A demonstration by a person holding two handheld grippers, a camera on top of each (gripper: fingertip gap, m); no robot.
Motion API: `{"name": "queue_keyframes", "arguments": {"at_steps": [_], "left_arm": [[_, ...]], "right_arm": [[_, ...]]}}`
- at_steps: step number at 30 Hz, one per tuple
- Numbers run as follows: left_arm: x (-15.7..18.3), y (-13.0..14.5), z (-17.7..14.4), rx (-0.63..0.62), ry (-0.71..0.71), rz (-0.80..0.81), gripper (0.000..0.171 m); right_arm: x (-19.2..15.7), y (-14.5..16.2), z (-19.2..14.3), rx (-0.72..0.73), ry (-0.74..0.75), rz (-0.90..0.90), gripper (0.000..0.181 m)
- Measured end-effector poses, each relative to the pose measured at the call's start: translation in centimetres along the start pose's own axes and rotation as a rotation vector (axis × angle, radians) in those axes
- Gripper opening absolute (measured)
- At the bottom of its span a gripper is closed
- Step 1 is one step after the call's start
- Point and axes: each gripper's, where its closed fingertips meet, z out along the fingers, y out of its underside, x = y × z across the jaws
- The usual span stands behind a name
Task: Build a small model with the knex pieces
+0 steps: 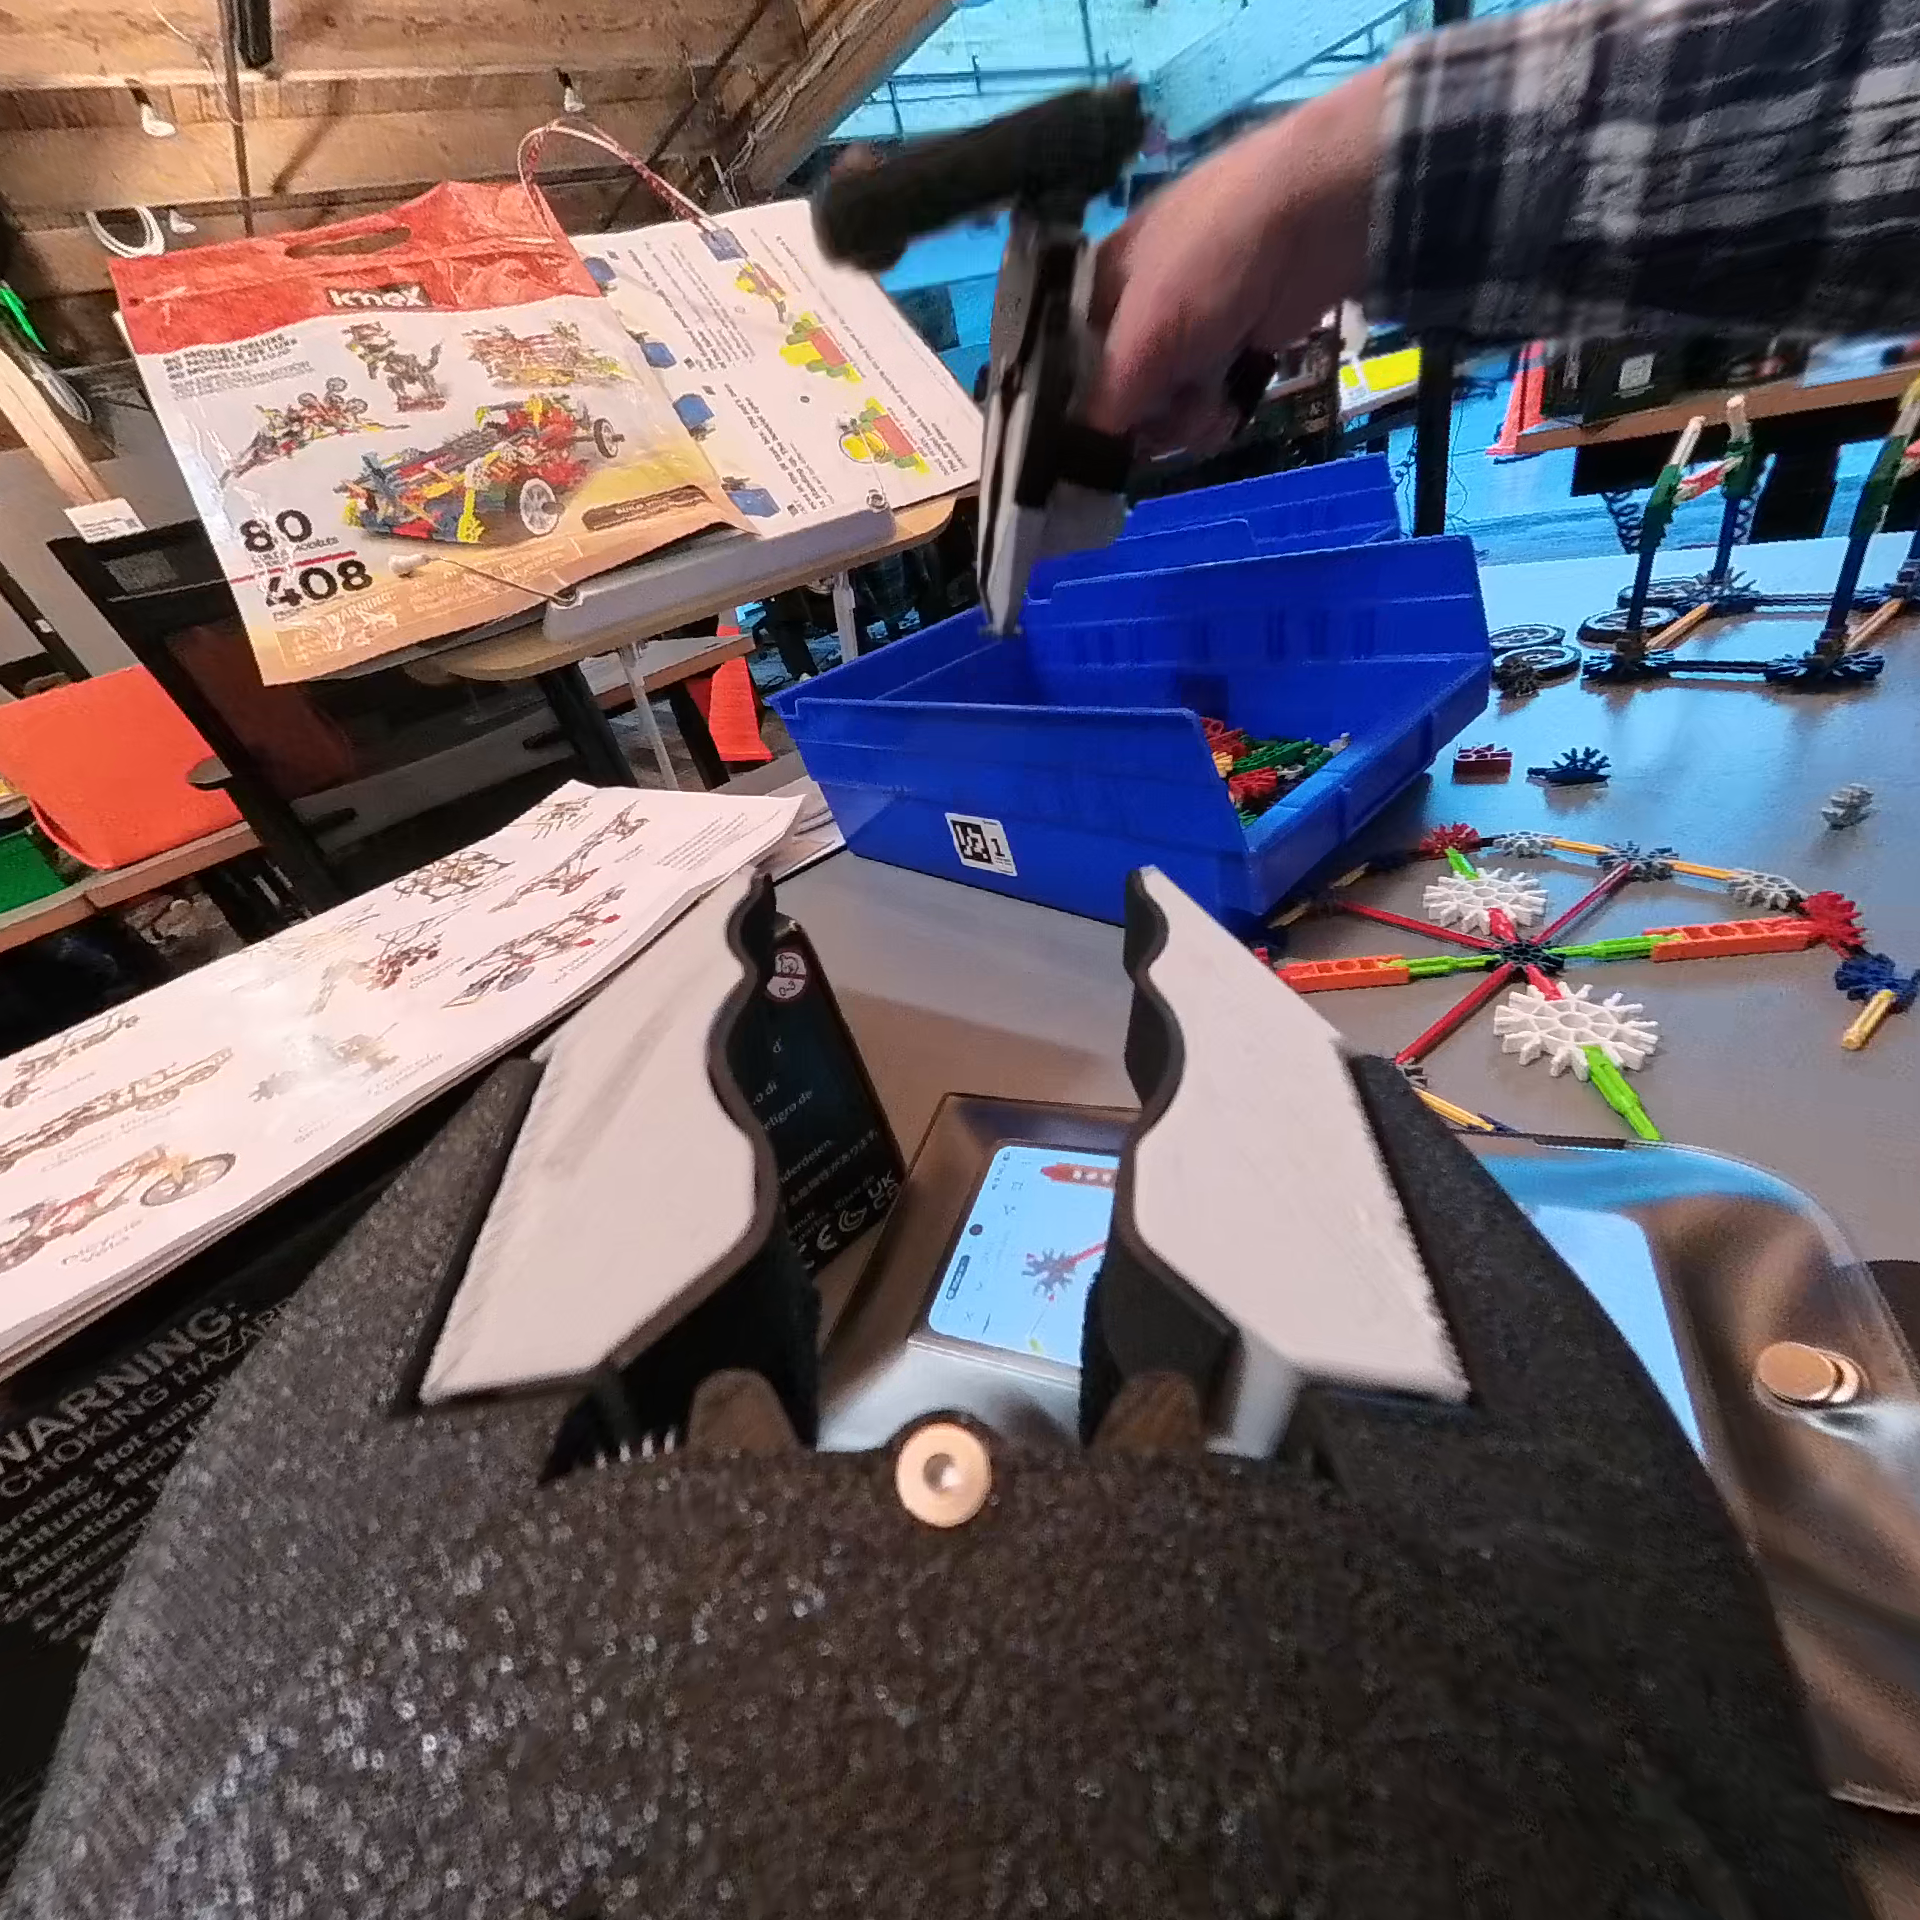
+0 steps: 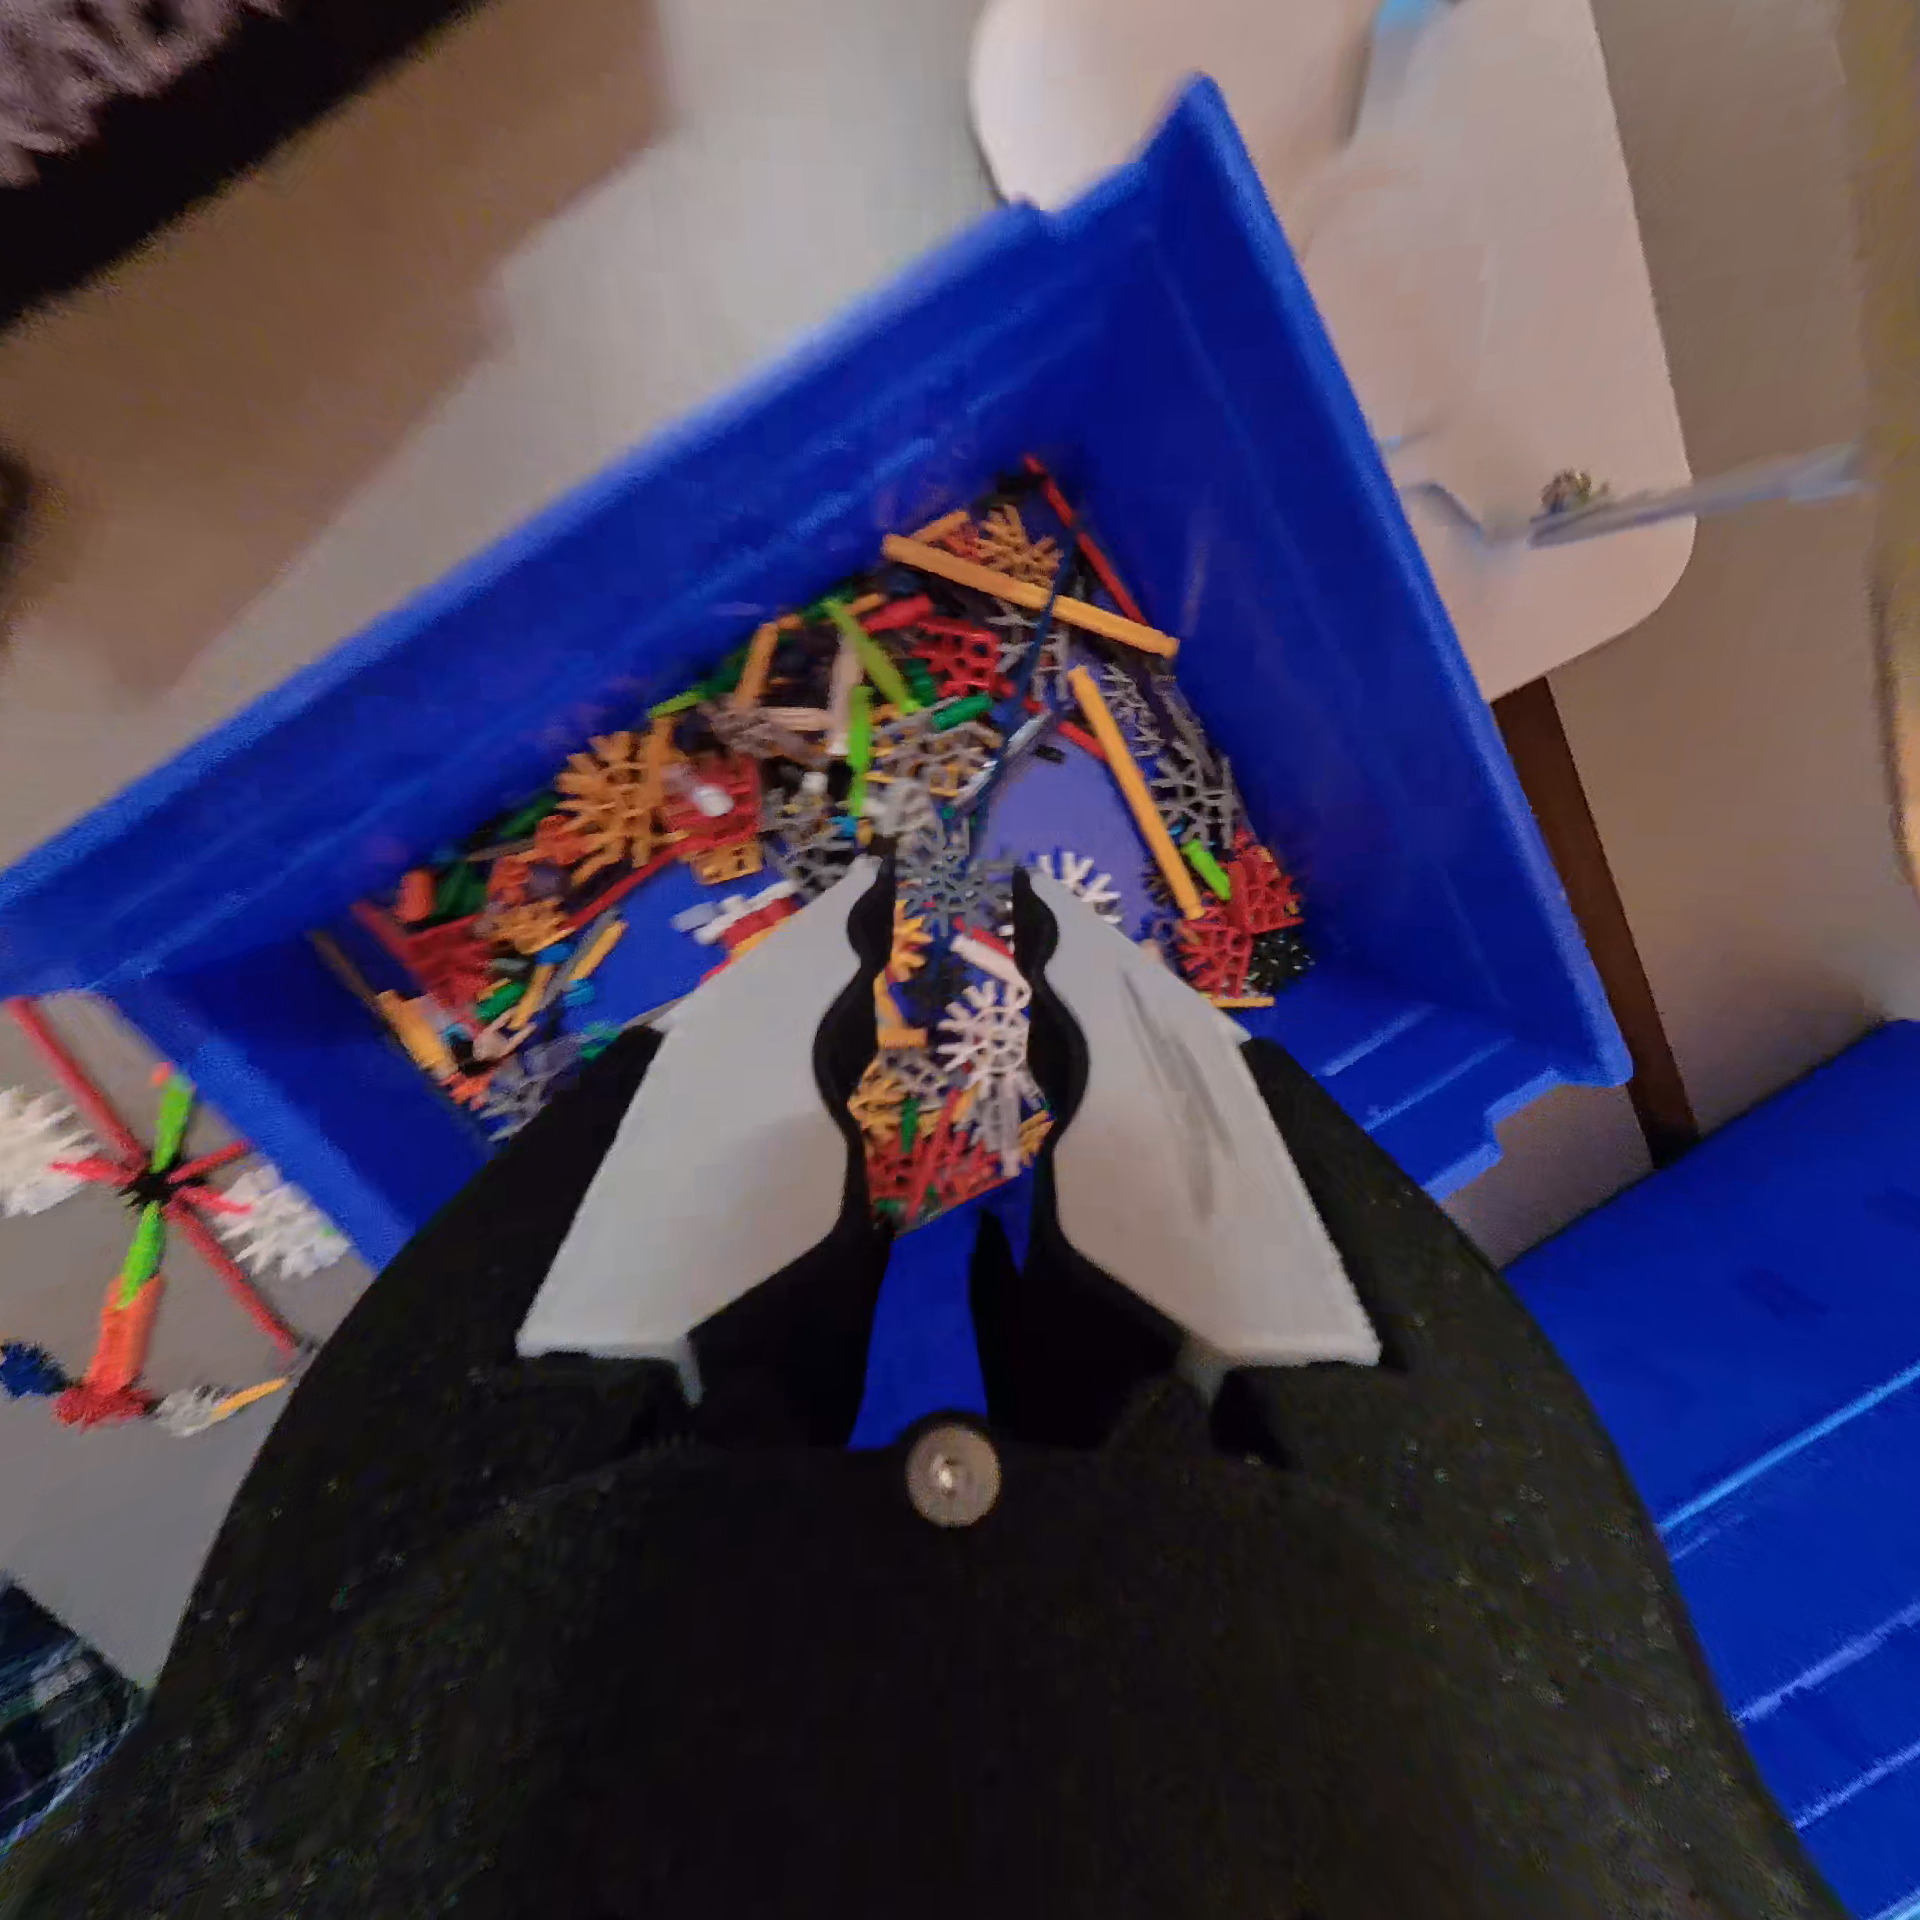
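Tabletop (image 1: 1714,1091), grey, carries everything, with the blue bin (image 1: 1101,821) as the landmark. An open instruction booklet (image 1: 343,1029) lies to the left of the bin, and a flat wheel of rods and snowflake connectors (image 1: 1527,956) lies to its right, just beside the bin's corner. Inside the bin sits a jumble of coloured rods and connectors (image 2: 935,748). The right gripper (image 2: 951,883) hangs over that jumble, pointing down into the bin, its jaws parted by only a narrow gap; whether it has hold of a piece cannot be told through the blur. The left gripper (image 1: 951,904) hovers in front of the bin, jaws spread wide and empty, above a small lit phone (image 1: 1023,1262) on the tabletop.
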Motion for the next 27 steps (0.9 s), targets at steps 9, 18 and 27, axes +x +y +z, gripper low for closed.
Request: {"name": "queue_keyframes", "arguments": {"at_steps": [9,18,27], "left_arm": [[0.8,-0.5,-0.2,0.007,0.001,0.032,0.066],[1.0,-0.5,-0.6,0.007,-0.014,0.031,0.065],[1.0,-0.2,-0.3,-0.005,-0.018,0.041,0.065]], "right_arm": [[-17.0,4.4,-5.8,0.103,-0.174,-0.260,0.021],[-28.6,11.1,-2.7,0.054,-0.239,-0.476,0.022],[-33.3,12.2,0.8,0.036,-0.304,-0.674,0.022]]}}
